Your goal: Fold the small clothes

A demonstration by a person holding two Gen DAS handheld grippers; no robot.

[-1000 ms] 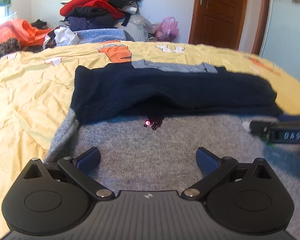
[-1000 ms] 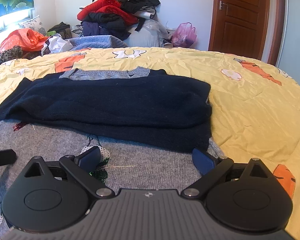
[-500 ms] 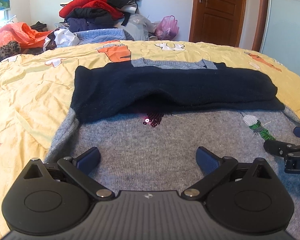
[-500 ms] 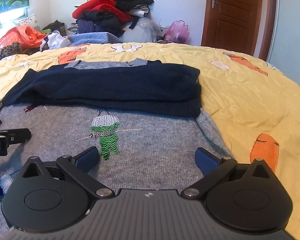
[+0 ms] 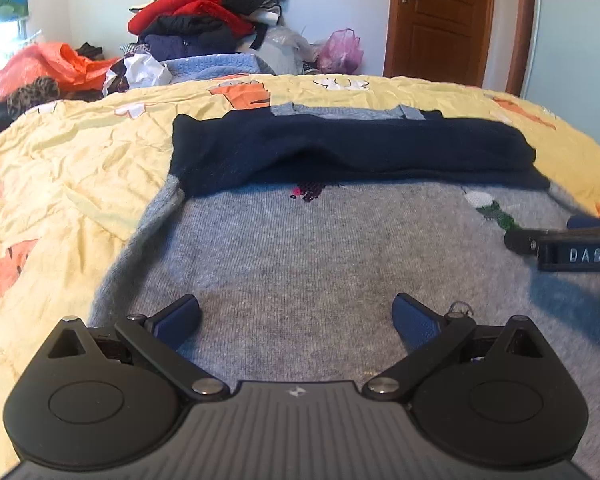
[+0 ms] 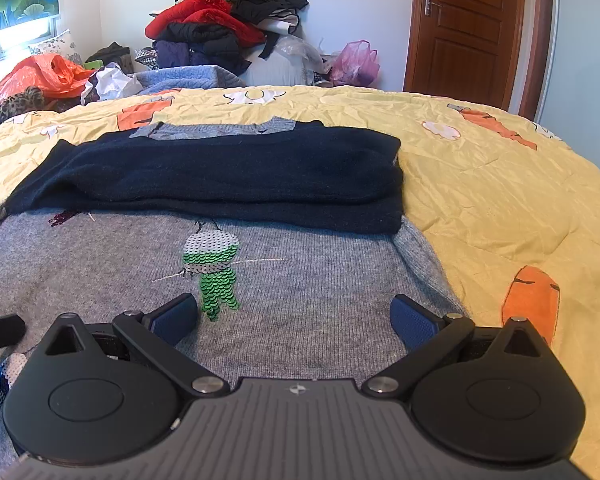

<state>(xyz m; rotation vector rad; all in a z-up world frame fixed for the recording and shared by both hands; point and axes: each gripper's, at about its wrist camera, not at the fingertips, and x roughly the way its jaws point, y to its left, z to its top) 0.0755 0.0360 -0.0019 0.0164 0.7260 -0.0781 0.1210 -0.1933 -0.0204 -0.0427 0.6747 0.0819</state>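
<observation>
A grey knit sweater (image 5: pixel 320 256) with navy sleeves (image 5: pixel 340 148) folded across its chest lies flat on the yellow bedspread (image 5: pixel 72 168). It also shows in the right wrist view (image 6: pixel 320 280), with a green sequin figure (image 6: pixel 214 272) under the navy sleeves (image 6: pixel 228 176). My left gripper (image 5: pixel 296 320) is open and empty over the sweater's lower left part. My right gripper (image 6: pixel 294 320) is open and empty over the lower right part, near the sweater's right edge. The right gripper's side shows in the left wrist view (image 5: pixel 568 246).
A pile of clothes (image 6: pixel 224 28) and bags, orange (image 6: pixel 40 76) and pink (image 6: pixel 356 62), sit beyond the bed's far edge. A wooden door (image 6: pixel 468 28) stands at the back right. The bedspread (image 6: pixel 500 200) spreads wide to the right of the sweater.
Both grippers have pulled back toward the sweater's hem and stayed open. More of the grey body and the green sequin figure now shows in front of the right gripper.
</observation>
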